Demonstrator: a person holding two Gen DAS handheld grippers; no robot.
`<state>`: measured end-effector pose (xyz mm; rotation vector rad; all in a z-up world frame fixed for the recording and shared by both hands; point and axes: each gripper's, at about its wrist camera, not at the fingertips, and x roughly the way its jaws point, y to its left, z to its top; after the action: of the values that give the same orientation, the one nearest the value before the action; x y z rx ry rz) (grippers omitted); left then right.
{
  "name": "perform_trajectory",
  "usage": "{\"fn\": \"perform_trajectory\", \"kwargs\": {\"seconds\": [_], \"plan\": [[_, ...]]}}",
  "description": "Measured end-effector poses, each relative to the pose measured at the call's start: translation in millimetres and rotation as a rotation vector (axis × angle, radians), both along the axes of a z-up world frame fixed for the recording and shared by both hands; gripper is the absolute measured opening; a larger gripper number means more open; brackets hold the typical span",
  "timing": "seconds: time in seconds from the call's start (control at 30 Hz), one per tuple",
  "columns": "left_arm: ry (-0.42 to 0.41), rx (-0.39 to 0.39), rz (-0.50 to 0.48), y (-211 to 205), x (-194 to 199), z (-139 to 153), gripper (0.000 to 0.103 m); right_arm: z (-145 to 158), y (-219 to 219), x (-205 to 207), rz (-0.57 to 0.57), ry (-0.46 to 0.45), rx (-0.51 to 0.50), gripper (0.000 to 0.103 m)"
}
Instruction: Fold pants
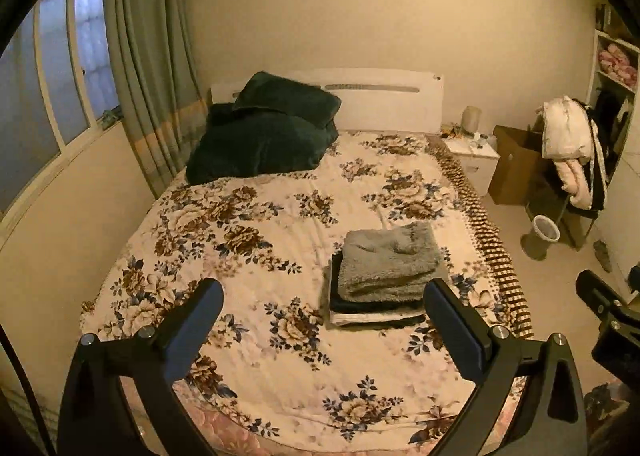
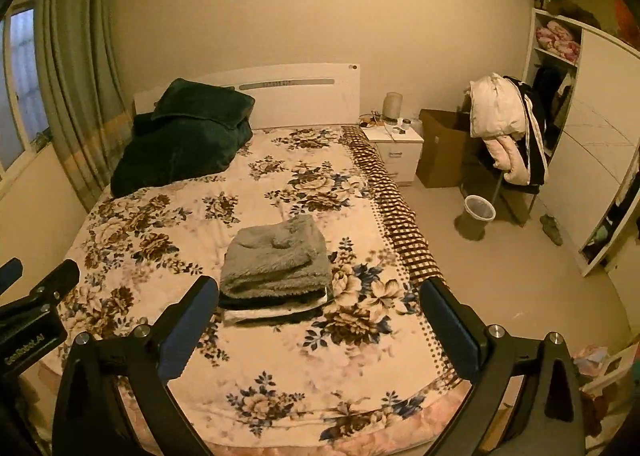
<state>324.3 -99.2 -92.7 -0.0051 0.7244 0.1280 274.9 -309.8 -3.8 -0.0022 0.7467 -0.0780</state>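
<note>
A folded grey fleece garment [image 1: 388, 260] lies on top of a small stack of folded dark and light clothes [image 1: 372, 314] on the floral bedspread [image 1: 256, 240]. The stack also shows in the right wrist view [image 2: 276, 260]. My left gripper [image 1: 324, 320] is open and empty, held above the foot of the bed, with the stack just beyond its right finger. My right gripper [image 2: 320, 316] is open and empty, with the stack just past its left finger. The right gripper's body shows at the left wrist view's right edge [image 1: 612, 320]; the left gripper's body shows at the right wrist view's left edge [image 2: 32, 308].
A dark green blanket and pillow [image 1: 264, 132] are piled at the head of the bed. A white nightstand [image 2: 396, 148], a cardboard box [image 2: 440, 148], a chair draped with clothes [image 2: 508, 132] and a waste bin [image 2: 478, 212] stand right of the bed. A wardrobe [image 2: 592, 136] lines the right wall.
</note>
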Motion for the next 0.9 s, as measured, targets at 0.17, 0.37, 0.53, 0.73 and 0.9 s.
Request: {"fn": "perform_trajectory", "kwargs": {"seconds": [0.17, 0.37, 0.53, 0.73, 0.9], "plan": [[0.039, -0.006, 0.002, -4.2, 11.5, -11.4, 0.102, -12.7, -2.6, 19.0, -0.001, 0.015, -0.017, 0.103], [0.081, 0.004, -0.004, -10.7, 22.0, -21.4, 0.102, -30.8, -3.8, 31.0, 0.005, 0.047, -0.021, 0.103], [0.092, -0.003, 0.001, -10.8, 24.8, -24.7, 0.102, -43.6, -2.7, 35.3, 0.011, 0.069, -0.022, 0.103], [0.096, -0.012, 0.004, -9.5, 24.6, -24.7, 0.102, -52.8, -3.8, 35.2, 0.014, 0.082, -0.022, 0.103], [0.096, -0.013, 0.003, -9.0, 24.0, -24.7, 0.102, -56.1, -4.2, 32.0, 0.013, 0.086, -0.011, 0.103]]}}
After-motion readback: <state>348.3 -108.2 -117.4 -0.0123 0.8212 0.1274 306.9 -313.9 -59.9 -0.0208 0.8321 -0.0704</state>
